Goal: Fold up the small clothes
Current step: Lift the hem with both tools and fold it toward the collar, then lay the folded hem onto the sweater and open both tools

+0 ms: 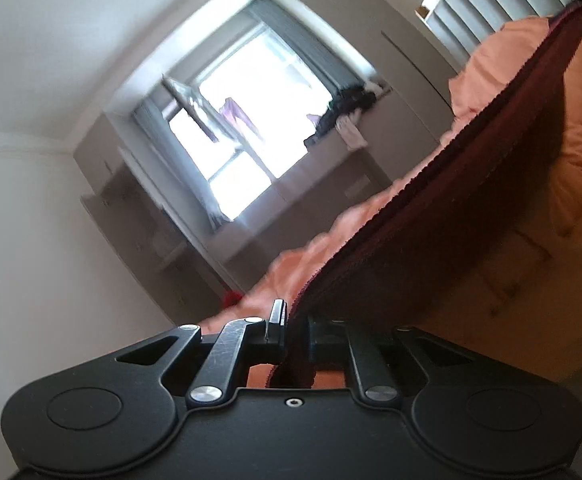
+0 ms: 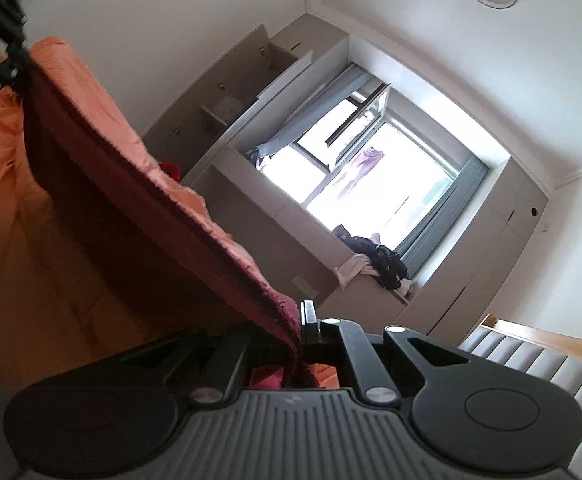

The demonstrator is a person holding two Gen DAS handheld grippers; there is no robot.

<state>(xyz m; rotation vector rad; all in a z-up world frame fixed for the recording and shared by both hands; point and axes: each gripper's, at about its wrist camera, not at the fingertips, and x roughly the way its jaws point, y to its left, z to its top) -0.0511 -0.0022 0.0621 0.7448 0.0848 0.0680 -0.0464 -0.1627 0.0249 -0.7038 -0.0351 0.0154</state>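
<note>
Two grippers are sharing one dark red cloth [image 1: 431, 216], its long edge running taut between them above the orange bed [image 1: 579, 152]. L gripper [image 1: 291, 328] is clamping one corner; R gripper [image 2: 301, 332] is pinching the opposite corner, neither nearer.

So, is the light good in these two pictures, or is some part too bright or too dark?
Left wrist view: the window is blown out white, slightly blurred. Right wrist view: same glare at the window; the dark red cloth lies in shadow.
</note>
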